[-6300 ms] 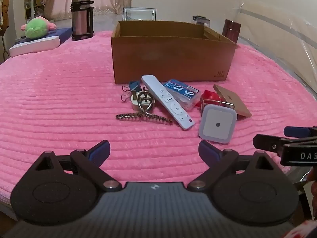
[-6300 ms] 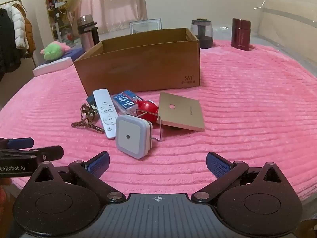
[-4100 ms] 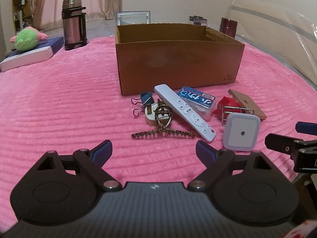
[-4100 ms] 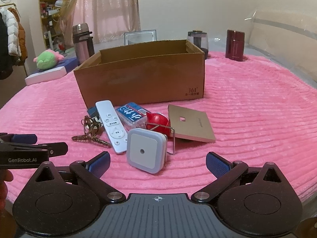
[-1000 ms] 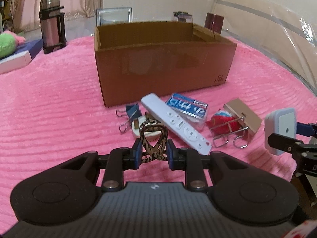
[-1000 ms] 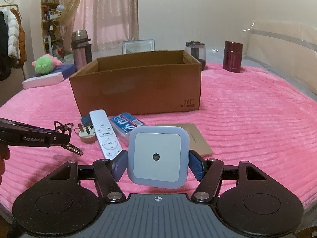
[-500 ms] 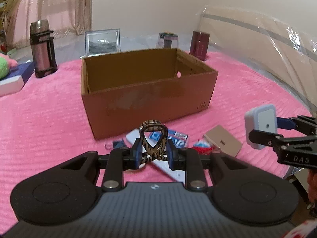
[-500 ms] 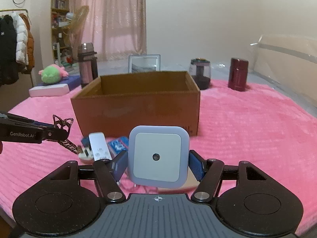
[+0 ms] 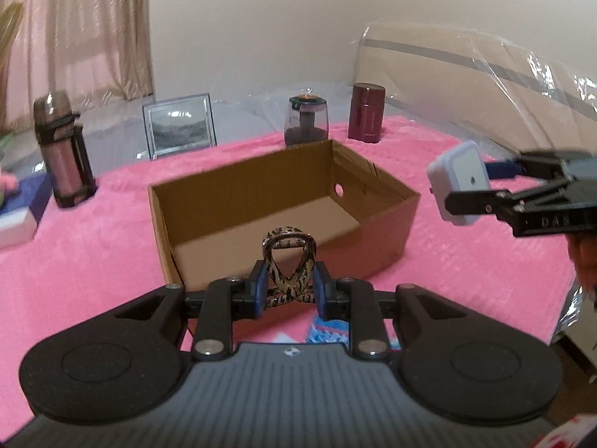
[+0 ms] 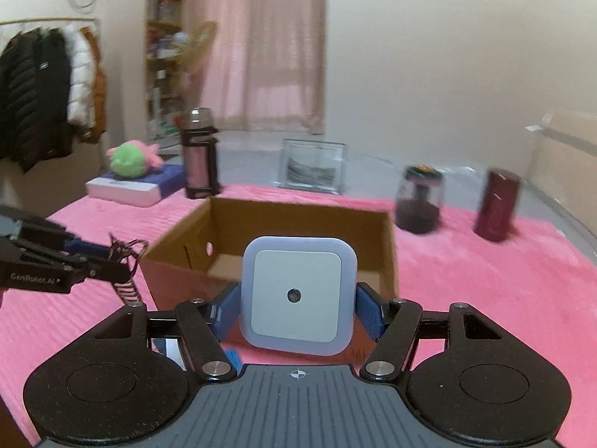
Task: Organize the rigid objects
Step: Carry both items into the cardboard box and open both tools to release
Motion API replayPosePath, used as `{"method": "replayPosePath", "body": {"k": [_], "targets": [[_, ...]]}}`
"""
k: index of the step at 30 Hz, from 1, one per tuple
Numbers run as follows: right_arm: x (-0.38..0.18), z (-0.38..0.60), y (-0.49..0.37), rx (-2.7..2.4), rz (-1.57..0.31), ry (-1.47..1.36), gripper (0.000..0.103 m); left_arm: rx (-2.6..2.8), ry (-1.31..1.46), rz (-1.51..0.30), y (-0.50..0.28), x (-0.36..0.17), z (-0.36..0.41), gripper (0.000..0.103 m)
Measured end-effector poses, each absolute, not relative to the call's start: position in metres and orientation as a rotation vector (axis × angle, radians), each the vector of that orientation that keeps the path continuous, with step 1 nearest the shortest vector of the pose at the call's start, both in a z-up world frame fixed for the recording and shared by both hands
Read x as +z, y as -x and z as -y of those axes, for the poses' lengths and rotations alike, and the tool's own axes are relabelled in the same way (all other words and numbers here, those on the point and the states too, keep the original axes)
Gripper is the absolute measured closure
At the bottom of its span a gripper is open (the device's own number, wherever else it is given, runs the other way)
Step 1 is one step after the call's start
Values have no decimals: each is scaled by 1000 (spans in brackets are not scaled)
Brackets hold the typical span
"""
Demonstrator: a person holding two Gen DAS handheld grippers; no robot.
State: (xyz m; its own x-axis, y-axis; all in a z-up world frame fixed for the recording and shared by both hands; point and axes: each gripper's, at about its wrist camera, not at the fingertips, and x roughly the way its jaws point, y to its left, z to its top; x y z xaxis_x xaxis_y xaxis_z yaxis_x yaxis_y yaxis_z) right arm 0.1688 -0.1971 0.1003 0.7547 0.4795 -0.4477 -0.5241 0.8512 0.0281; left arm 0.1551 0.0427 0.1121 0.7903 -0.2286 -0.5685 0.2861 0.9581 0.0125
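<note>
While both grippers are held up near the box, the scene is logged as follows.

Left gripper (image 9: 289,289): clamped tight on a patterned hair clip (image 9: 288,261), held at the loop end; teeth end is seen hanging below the jaws in the right wrist view.
Right gripper (image 10: 296,311): clamped on a white square night light (image 10: 296,295), gripped by its two side edges, face toward the camera.
Box (image 9: 388,220): open cardboard box on the pink blanket (image 9: 93,231); inside looks bare. Both held items are carried above blanket level, near the front wall, not yet over the opening as far as can be judged.
Step in hand: both items are being carried to the box for dropping in.
How to do it well: each gripper should be brought clear over the rim before the jaws are opened; the hanging clip teeth should be lifted past the front wall so nothing is snagged. Items should be lowered close to the floor of the box, placed apart, released one at a time.
Risk: grippers could be knocked together over the narrow opening.
Left behind: a blue packet (image 9: 328,330) is glimpsed on the blanket under the left gripper.
</note>
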Motion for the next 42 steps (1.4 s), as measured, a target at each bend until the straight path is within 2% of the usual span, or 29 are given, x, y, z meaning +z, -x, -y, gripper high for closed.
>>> {"method": "replayPosePath", "body": {"k": [12,29,42], "targets": [[110,159,-290,734,-618,259,41,-326,-165,-644,-252,132,-53,82],[16,107,-375,680,-994,402,41,-313,-114,-928,-343,39,-46,82],[-9,97,-395,606,-1105,476,40,-288,-130,-1043,-362,7,-46,82]]}}
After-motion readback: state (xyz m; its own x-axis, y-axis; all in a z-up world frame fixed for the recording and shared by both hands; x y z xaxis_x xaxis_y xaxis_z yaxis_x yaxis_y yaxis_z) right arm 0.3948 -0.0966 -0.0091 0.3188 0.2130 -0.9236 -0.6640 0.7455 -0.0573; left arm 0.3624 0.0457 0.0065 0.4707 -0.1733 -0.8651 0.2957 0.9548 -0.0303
